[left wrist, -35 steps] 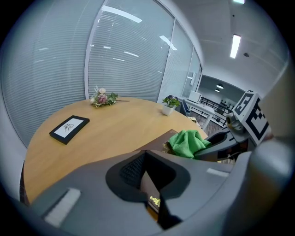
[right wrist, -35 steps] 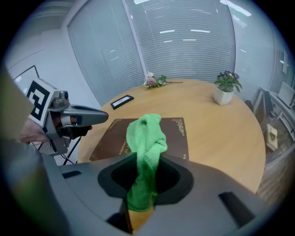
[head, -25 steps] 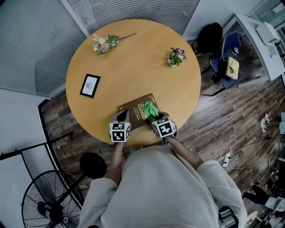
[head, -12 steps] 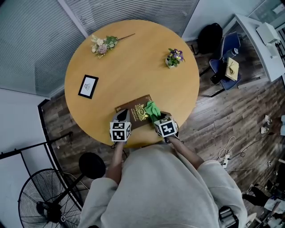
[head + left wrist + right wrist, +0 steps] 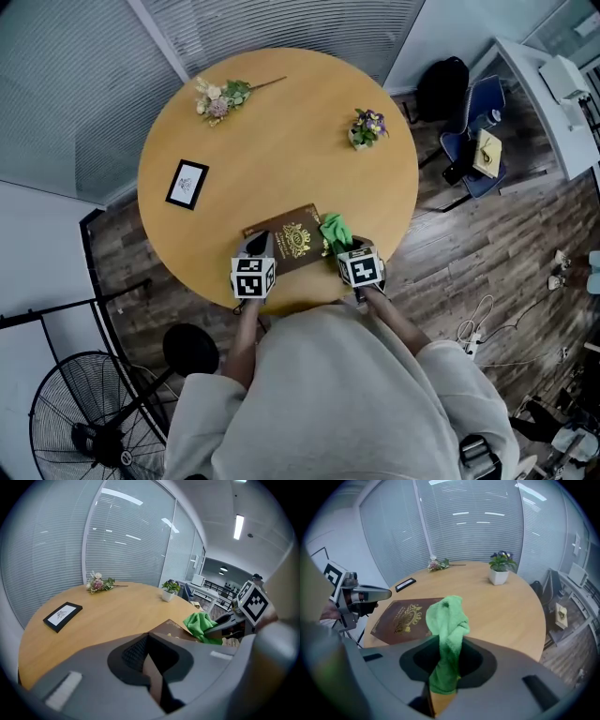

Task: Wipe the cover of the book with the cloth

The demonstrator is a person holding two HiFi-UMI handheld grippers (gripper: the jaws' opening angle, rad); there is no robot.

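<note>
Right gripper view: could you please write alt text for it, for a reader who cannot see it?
A green cloth is pinched in the right tool, at the right edge of a dark red book with a gold crest on a round wooden table. The left tool sits at the book's left corner; a potted plant stands farther back.

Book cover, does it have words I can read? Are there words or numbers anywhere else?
Book: gold crest, any lettering too blurred to read.
Framed picture: dark drawing, no readable words.
Marker cubes: black-and-white squares, no letters or numbers.
</note>
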